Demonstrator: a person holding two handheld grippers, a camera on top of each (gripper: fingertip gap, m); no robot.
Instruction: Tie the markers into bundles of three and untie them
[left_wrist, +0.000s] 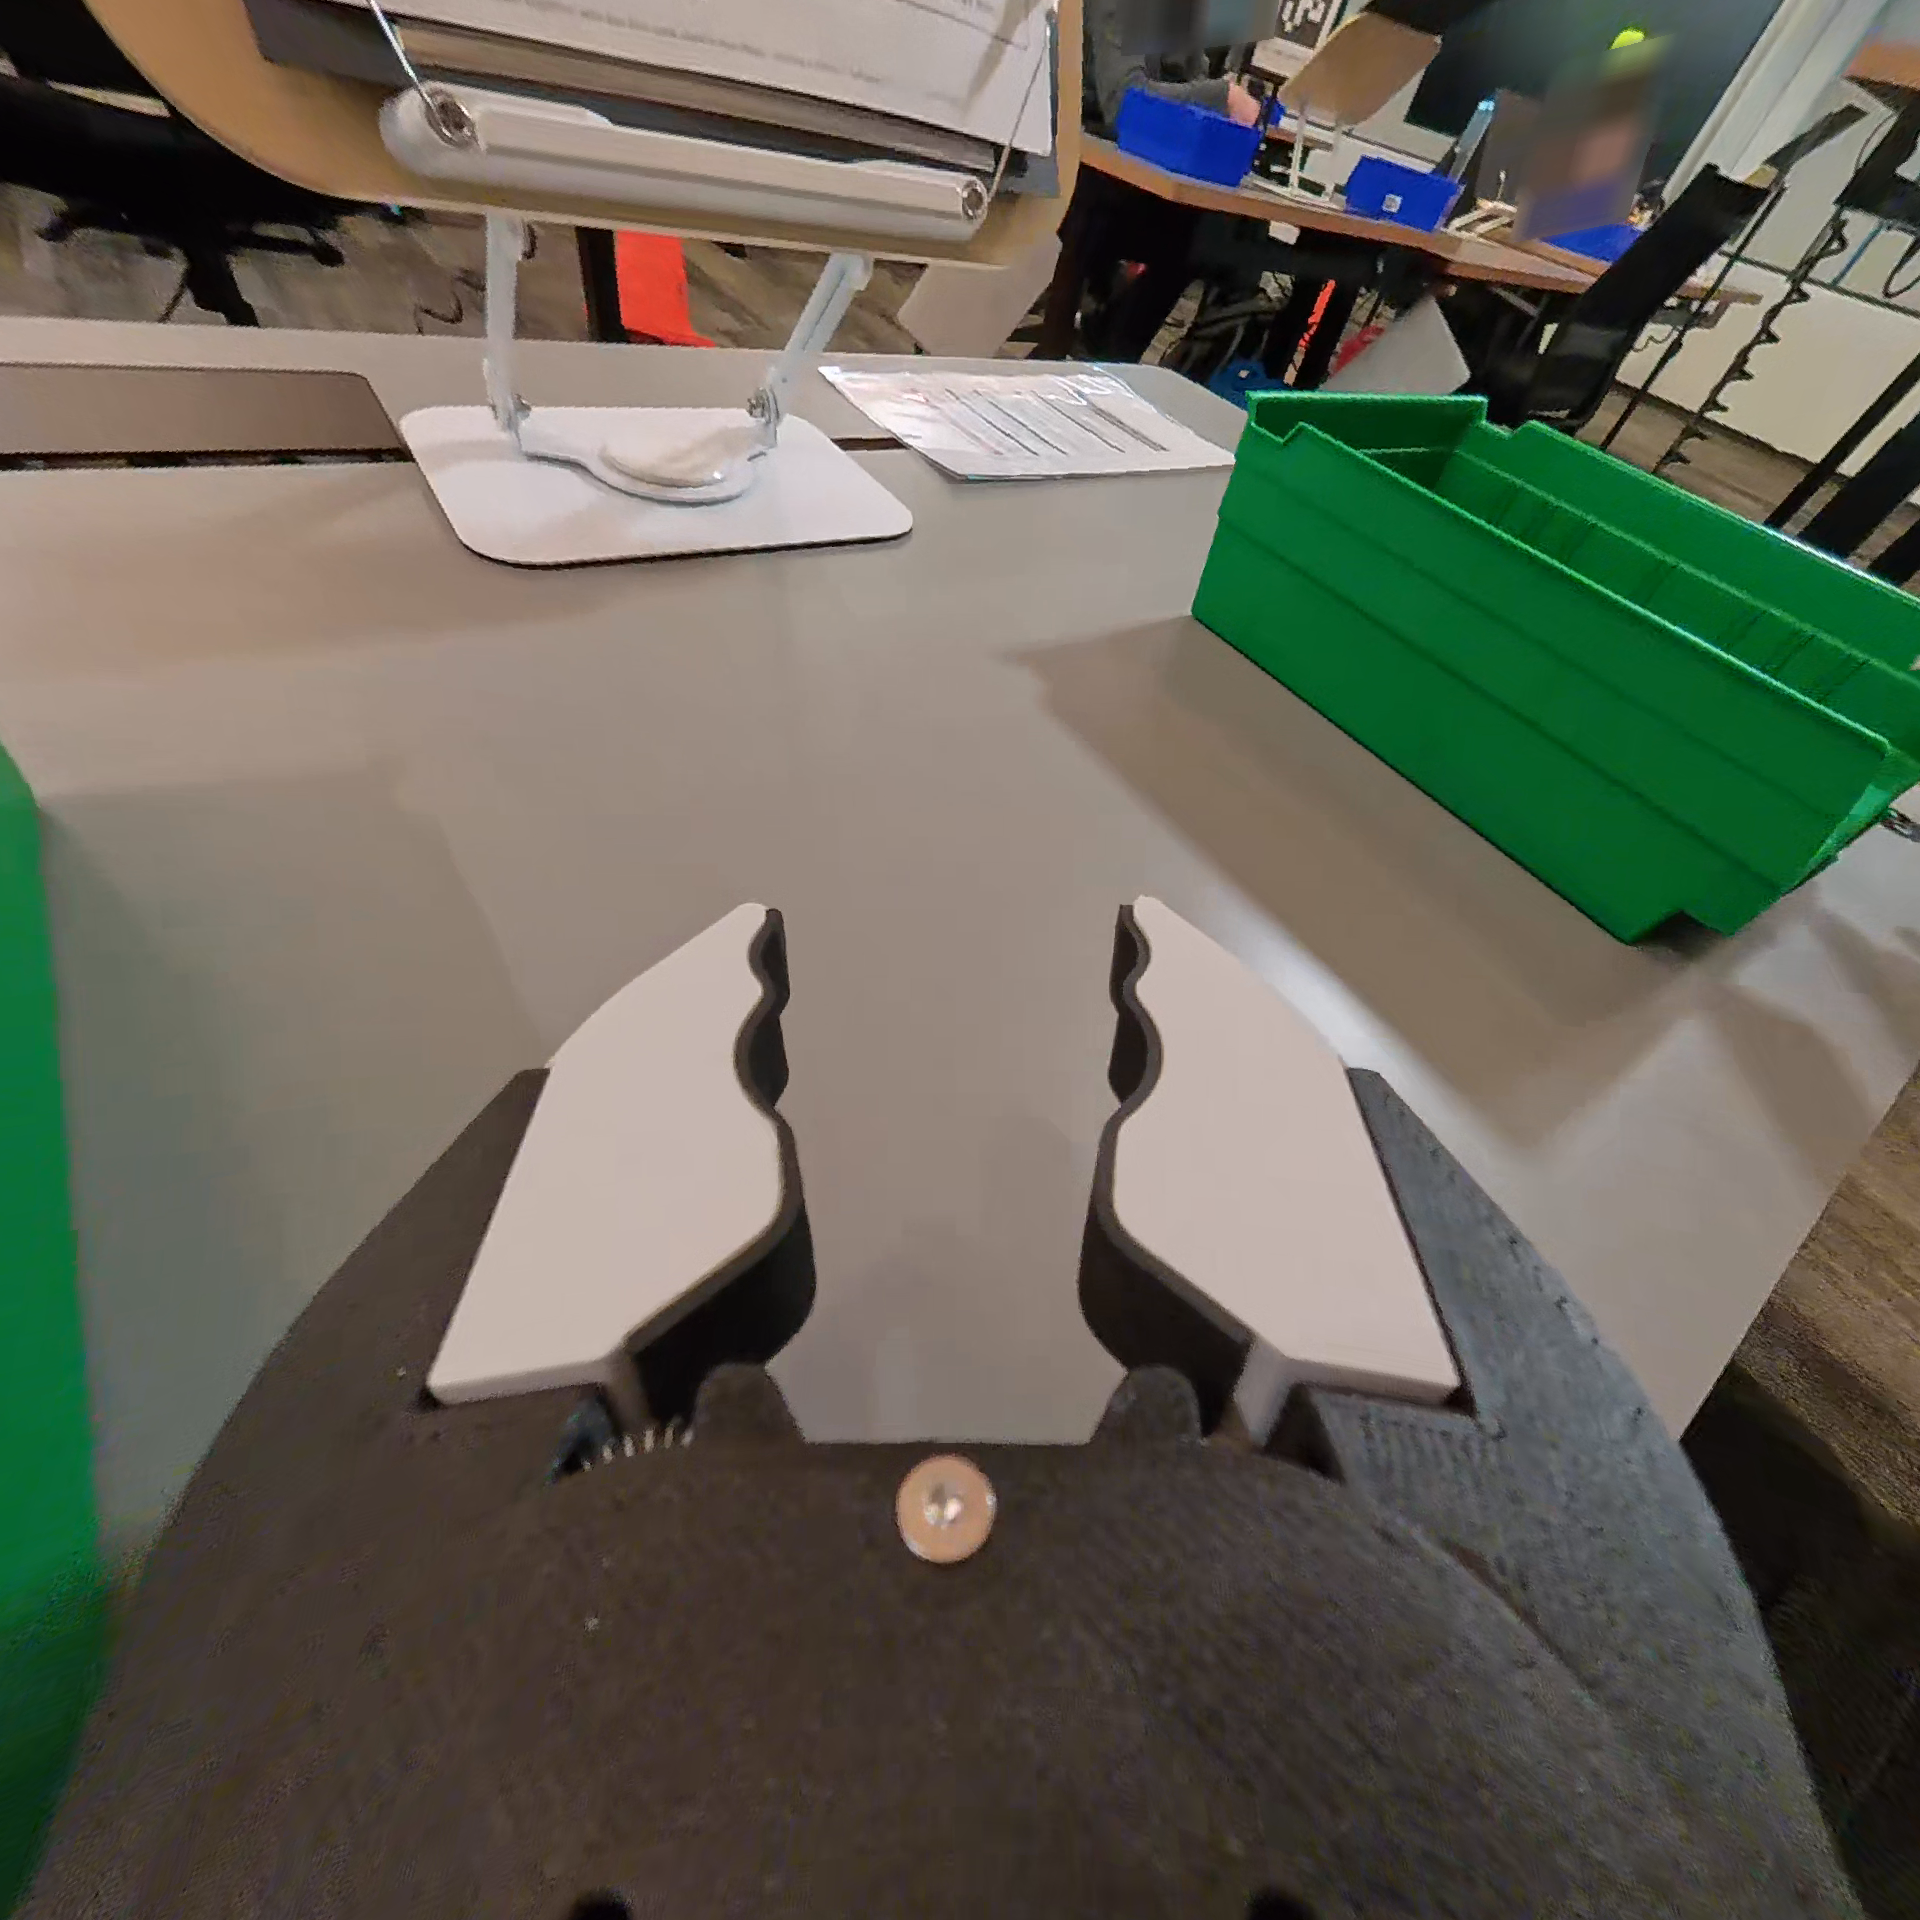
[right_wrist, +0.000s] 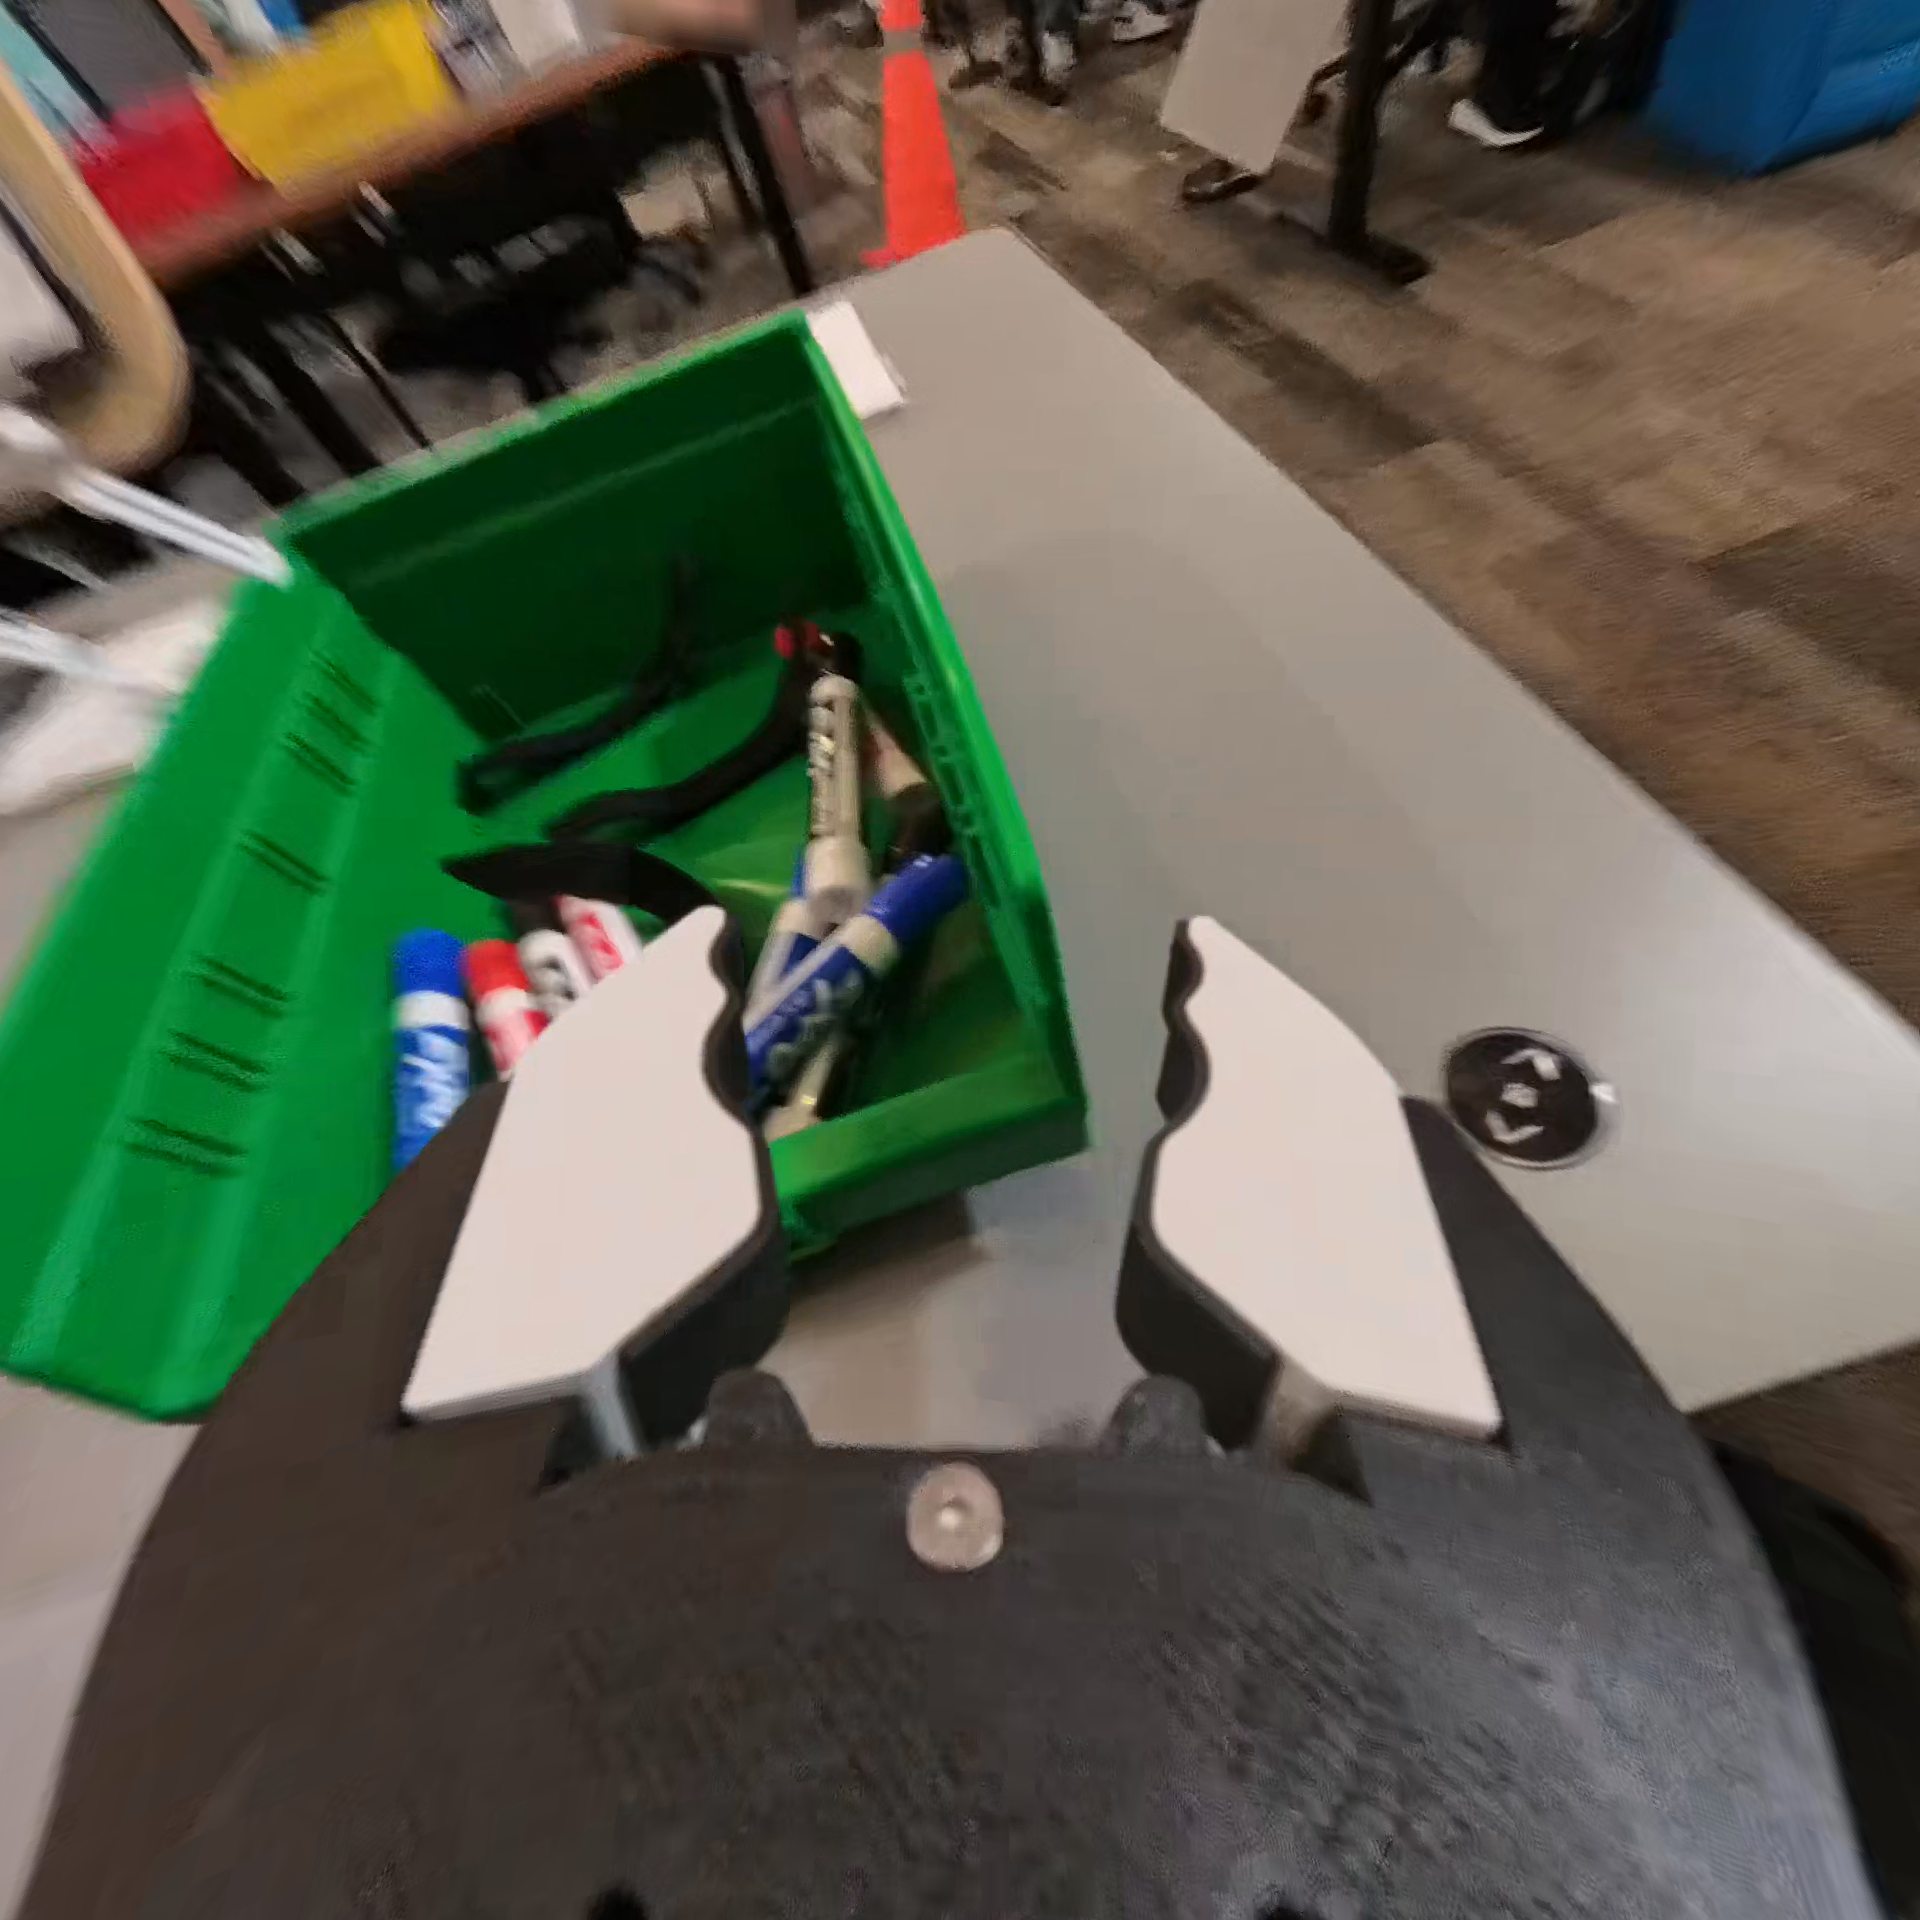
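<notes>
My left gripper (left_wrist: 948, 920) is open and empty, held over bare grey table (left_wrist: 727, 707). A green bin (left_wrist: 1538, 665) stands to its right, seen from the side, its contents hidden. My right gripper (right_wrist: 951, 940) is open and empty, above the near right corner of the same green bin (right_wrist: 260, 935). Inside the bin lie several markers: blue-capped ones (right_wrist: 873, 935), a blue one (right_wrist: 426, 1029) and red ones (right_wrist: 499, 997), a white-barrelled one (right_wrist: 831, 790), plus black straps (right_wrist: 582, 862). My left fingertip (right_wrist: 686, 977) overlaps the markers in the picture.
A white stand (left_wrist: 665, 488) holding a clipboard of papers (left_wrist: 675, 94) stands at the table's far side, a plastic-sleeved sheet (left_wrist: 1018, 421) beside it. A round black grommet (right_wrist: 1522, 1096) sits in the table. A green shape (left_wrist: 31, 1195) fills the left edge. An orange cone (right_wrist: 914, 135) stands on the floor. Across from one pair of fingers to the other is roughly 50 cm. The round black grommet (right_wrist: 1522, 1096) is about 10 cm from my right fingertips and 60 cm from my left.
</notes>
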